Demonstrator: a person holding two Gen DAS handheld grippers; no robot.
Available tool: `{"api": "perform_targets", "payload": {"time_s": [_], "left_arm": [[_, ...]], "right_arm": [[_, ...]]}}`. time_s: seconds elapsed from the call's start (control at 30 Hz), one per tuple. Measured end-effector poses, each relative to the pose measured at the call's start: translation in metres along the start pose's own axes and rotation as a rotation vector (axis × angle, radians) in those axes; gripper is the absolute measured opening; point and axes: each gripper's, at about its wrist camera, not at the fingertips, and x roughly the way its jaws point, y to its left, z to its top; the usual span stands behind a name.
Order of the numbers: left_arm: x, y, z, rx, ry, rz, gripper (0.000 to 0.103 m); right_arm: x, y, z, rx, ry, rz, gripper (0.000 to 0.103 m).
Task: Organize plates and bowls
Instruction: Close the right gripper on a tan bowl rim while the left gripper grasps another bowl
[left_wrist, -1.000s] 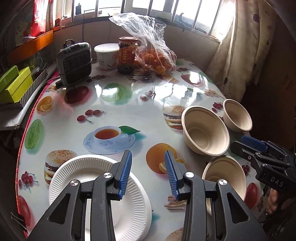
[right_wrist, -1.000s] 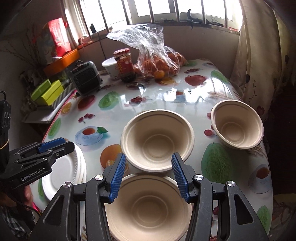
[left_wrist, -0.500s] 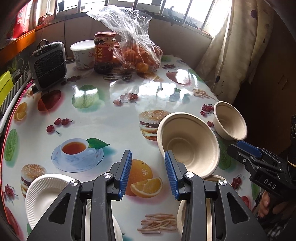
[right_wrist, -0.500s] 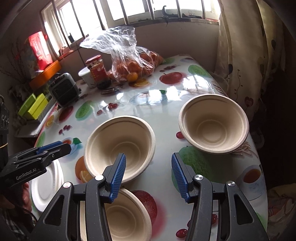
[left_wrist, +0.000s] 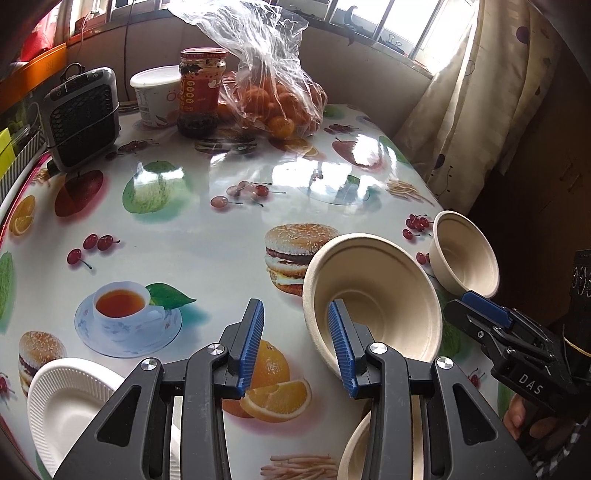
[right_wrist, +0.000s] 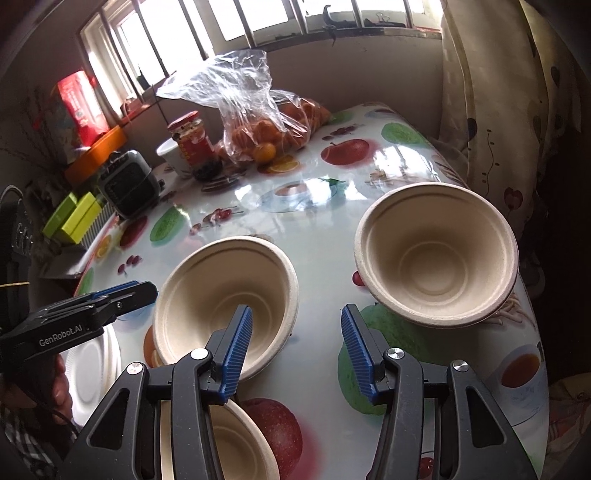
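Note:
Three beige paper bowls stand on the fruit-print table. In the left wrist view the middle bowl (left_wrist: 380, 295) lies just past my open left gripper (left_wrist: 295, 345), its left rim showing in the gap between the fingers, untouched. The small far bowl (left_wrist: 465, 254) sits beyond it and the near bowl (left_wrist: 352, 454) under the right finger. White paper plates (left_wrist: 62, 402) lie at the lower left. My right gripper (right_wrist: 295, 345) is open and holds nothing, hovering between the middle bowl (right_wrist: 221, 291) and the far bowl (right_wrist: 436, 258); the near bowl (right_wrist: 236, 443) is below it.
At the back of the table stand a bag of oranges (left_wrist: 273, 99), a red-labelled jar (left_wrist: 201, 92), a white tub (left_wrist: 155, 92) and a small grey heater (left_wrist: 81, 114). A curtain (right_wrist: 491, 92) hangs along the right edge. The white plates (right_wrist: 88, 365) lie under my left gripper (right_wrist: 110, 299).
Both grippers have travelled right across the table and a little lower. The plates have slid to the left view's corner, and the middle and far bowls now loom closer. Jaws look unchanged.

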Motion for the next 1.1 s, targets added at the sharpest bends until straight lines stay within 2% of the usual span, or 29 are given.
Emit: {"api": "perform_targets", "payload": {"time_s": [0.13,0.3,0.37,0.57,0.9,1.1], "left_arm": [[0.006,0.002,0.0,-0.014,0.015,-0.006,0.034],[0.01,0.003,-0.001,-0.024,0.022,-0.01,0.033],[0.01,0.004,0.0,-0.028,0.022,-0.007,0.029],[0.014,0.005,0.0,-0.031,0.035,-0.006,0.02],[0.017,0.004,0.001,-0.035,0.038,-0.013,0.019],[0.017,0.002,0.001,-0.035,0.039,-0.022,0.012]], "right_arm": [[0.006,0.0,0.001,-0.001,0.009,0.022,0.038],[0.011,-0.001,0.001,0.007,0.02,0.054,0.034],[0.012,-0.002,0.0,0.012,0.023,0.06,0.028],[0.016,-0.003,0.0,0.017,0.031,0.072,0.027],[0.017,0.0,0.0,0.012,0.032,0.089,0.017],[0.017,0.002,0.002,0.005,0.031,0.092,0.014]]}}
